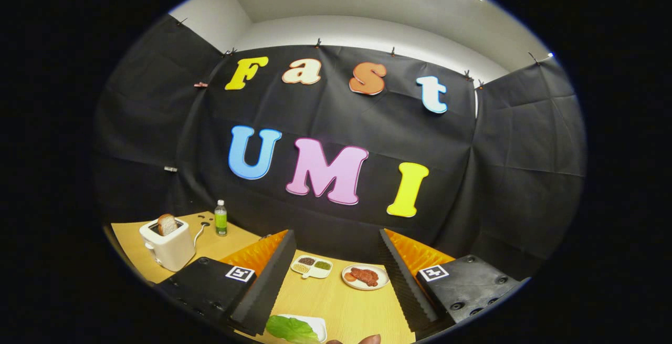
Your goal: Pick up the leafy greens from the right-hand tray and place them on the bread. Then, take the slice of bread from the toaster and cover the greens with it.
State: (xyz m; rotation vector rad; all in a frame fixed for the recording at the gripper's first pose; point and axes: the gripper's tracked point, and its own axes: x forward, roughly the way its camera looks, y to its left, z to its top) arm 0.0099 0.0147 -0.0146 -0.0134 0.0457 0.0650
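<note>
The leafy greens (290, 329) lie on a white tray (318, 324) at the near edge of the wooden table (341, 302), between the two fingers and closer to the left one; the leaf covers most of the tray and both are cut off at the bottom, so their full shape cannot be made out. The gripper (336, 286) is held above the table with its fingers wide apart and nothing between them. Just beside the tray, at the very near edge, something rounded and reddish-brown (370, 339) pokes into sight, too cut off to identify. Beyond the fingers, toward the far edge, a white divided dish (312, 267) holds small portions of dark, pale and green bits, too small to name. Just right of it a round white plate (365, 277) carries reddish pieces of food. Well to the left, near the table's far left corner, a white toaster (168, 245) stands with a slice of bread (167, 224) sticking up from its slot. Behind it stands a small bottle (221, 218) with a green label.
</note>
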